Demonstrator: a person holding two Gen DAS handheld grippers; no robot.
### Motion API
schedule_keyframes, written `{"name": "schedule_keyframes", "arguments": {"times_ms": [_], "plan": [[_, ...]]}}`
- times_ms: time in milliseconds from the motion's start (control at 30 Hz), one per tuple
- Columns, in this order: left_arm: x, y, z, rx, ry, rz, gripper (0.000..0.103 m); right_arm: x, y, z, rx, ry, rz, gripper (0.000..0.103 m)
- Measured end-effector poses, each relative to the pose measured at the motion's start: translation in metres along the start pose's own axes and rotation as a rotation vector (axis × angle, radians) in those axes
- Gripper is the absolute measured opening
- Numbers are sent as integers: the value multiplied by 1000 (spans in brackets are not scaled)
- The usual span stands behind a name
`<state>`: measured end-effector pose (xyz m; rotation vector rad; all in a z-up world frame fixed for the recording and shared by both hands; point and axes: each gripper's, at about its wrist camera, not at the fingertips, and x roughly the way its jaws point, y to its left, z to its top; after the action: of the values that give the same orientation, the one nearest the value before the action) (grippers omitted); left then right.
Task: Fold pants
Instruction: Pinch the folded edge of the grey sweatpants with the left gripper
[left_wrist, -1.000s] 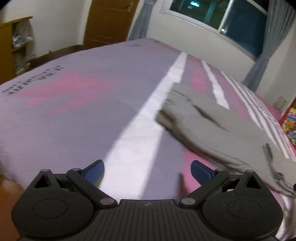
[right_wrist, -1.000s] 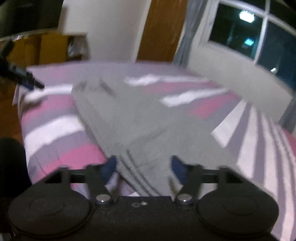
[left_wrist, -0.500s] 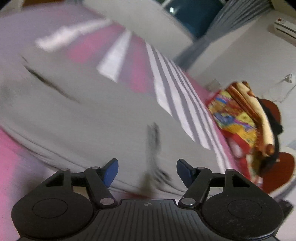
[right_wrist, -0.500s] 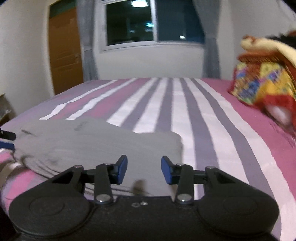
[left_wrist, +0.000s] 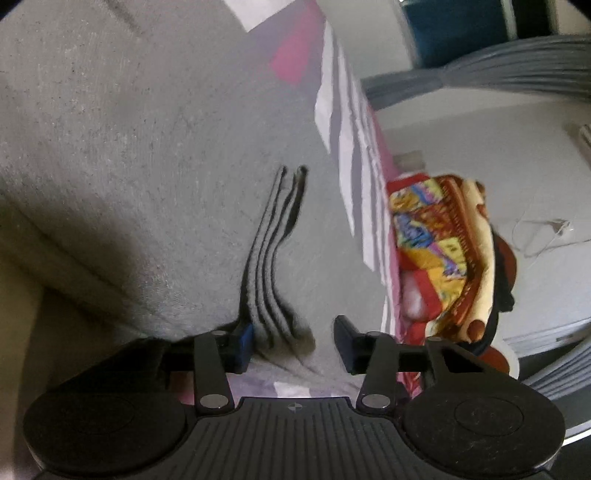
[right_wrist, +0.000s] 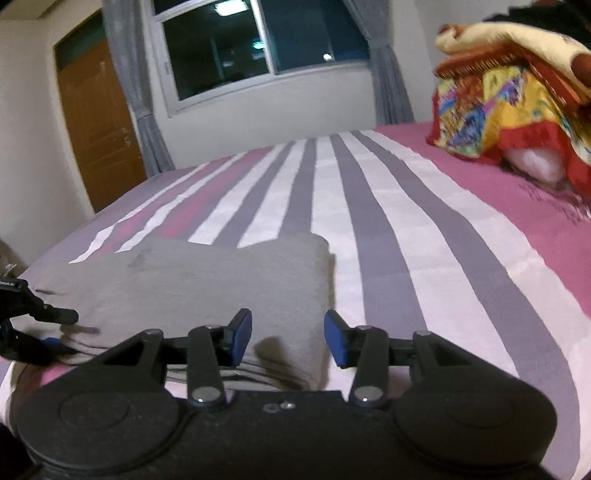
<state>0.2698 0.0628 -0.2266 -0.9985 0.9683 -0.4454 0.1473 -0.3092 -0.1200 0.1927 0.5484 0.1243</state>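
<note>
Grey knitted pants (left_wrist: 155, 155) with dark side stripes fill the left wrist view, lying on the striped pink, white and purple bed (left_wrist: 347, 122); the left gripper (left_wrist: 293, 341) has its jaws spread around the striped edge, one pad touching cloth. From the right wrist, the right gripper (right_wrist: 288, 341), jaws spread, hovers at the fold's near right corner, the long axis running leftward.

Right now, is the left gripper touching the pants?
Touching. In the left wrist view the left gripper is open, and its blue left pad presses against the striped edge of the grey pants; the other finger stands clear.
</note>
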Motion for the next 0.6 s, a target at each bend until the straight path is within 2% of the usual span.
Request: {"name": "schedule_keyframes", "arguments": {"times_ms": [67,133,167,233,333,400,433,600], "plan": [[-5,-6,-11,89,-48,-13,19,1,-5,0,29,-2,-5,44],[-10,-14,-23,220,-74,31,19,-2,-7,-1,56,-10,-10,44],[-10,-15,-28,251,-79,50,19,-4,-9,-1,62,-20,-9,44],[-10,-11,-34,264,-87,60,19,-8,-7,-2,55,-38,-11,44],[-8,-10,-38,262,-93,58,19,-2,0,-3,14,8,-15,39],[-8,-12,-35,278,-88,66,19,25,6,-6,-37,183,-75,42],[-5,-15,-33,280,-88,66,19,36,7,-7,-45,236,-85,40],[-17,-24,-24,334,-86,81,19,35,6,-4,-21,225,-86,43]]}}
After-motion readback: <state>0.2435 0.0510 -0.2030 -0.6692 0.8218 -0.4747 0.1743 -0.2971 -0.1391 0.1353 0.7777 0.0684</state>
